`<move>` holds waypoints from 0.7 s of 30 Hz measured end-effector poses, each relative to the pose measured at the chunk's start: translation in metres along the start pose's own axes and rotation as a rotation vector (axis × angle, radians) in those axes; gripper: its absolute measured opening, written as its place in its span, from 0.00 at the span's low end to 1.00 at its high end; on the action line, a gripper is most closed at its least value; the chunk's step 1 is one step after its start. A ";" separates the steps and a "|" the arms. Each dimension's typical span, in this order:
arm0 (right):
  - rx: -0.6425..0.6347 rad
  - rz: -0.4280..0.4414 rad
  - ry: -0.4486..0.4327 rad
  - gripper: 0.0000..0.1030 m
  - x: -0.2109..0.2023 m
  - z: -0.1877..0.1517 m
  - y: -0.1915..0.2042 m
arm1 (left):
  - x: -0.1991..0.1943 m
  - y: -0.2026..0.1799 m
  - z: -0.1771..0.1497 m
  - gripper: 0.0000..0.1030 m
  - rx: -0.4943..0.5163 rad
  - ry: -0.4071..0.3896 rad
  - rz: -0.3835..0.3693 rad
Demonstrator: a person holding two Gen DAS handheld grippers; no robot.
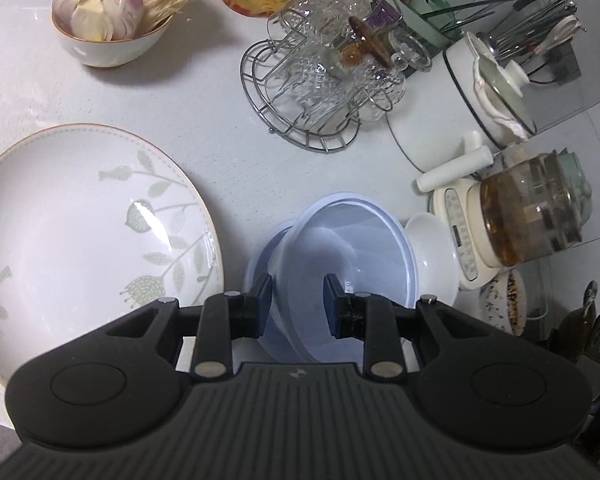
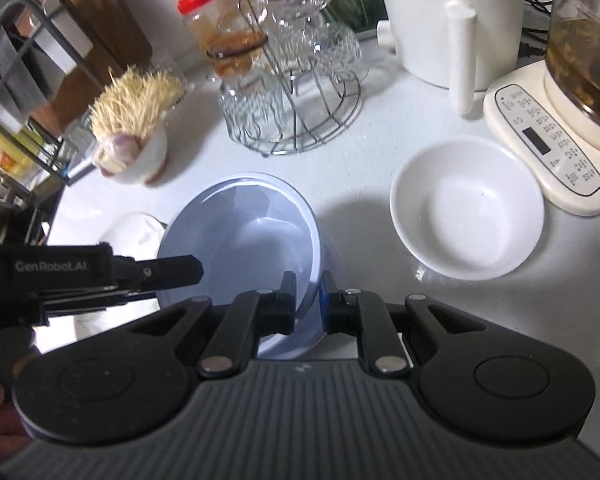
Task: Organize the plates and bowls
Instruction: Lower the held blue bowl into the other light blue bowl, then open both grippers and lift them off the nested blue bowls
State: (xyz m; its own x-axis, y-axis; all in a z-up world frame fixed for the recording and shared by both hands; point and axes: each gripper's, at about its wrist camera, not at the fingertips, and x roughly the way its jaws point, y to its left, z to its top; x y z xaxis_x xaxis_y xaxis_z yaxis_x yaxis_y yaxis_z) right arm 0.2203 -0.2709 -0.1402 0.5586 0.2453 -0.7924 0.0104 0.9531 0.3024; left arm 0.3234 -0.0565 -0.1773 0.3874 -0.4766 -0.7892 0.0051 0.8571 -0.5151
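A pale blue translucent plastic bowl [image 1: 360, 232] [image 2: 240, 232] hangs tilted just above the white counter. A second, darker blue rim shows under it. My left gripper [image 1: 298, 300] is shut on its wall, one finger inside and one outside. In the right wrist view that gripper [image 2: 178, 282] holds the bowl's left rim. My right gripper [image 2: 306, 300] is shut on the near rim. A white bowl [image 2: 468, 208] [image 1: 432, 252] stands empty to the right. A large leaf-patterned plate [image 1: 92, 220] [image 2: 132, 228] lies to the left.
A small bowl of garlic [image 1: 104, 20] [image 2: 136, 152] sits at the back left. A wire rack of glasses [image 1: 312, 80] [image 2: 296, 92], a white pot [image 1: 460, 112] and a glass kettle on its base [image 1: 532, 212] [image 2: 540, 140] crowd the back and right.
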 end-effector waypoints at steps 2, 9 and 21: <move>-0.004 -0.002 -0.001 0.14 0.004 0.000 0.000 | 0.004 0.002 0.002 0.30 0.000 0.007 0.004; 0.005 -0.005 0.012 0.15 0.015 0.001 -0.004 | 0.012 -0.001 0.008 0.30 0.023 0.023 0.028; -0.042 -0.052 -0.011 0.25 0.005 0.002 0.005 | 0.010 -0.012 0.006 0.59 0.096 0.062 0.088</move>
State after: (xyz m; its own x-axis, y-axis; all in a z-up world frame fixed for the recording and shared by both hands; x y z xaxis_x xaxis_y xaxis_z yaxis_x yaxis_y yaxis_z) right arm 0.2247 -0.2652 -0.1412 0.5669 0.1932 -0.8008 0.0049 0.9713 0.2378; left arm 0.3326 -0.0707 -0.1775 0.3328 -0.4071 -0.8506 0.0626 0.9096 -0.4108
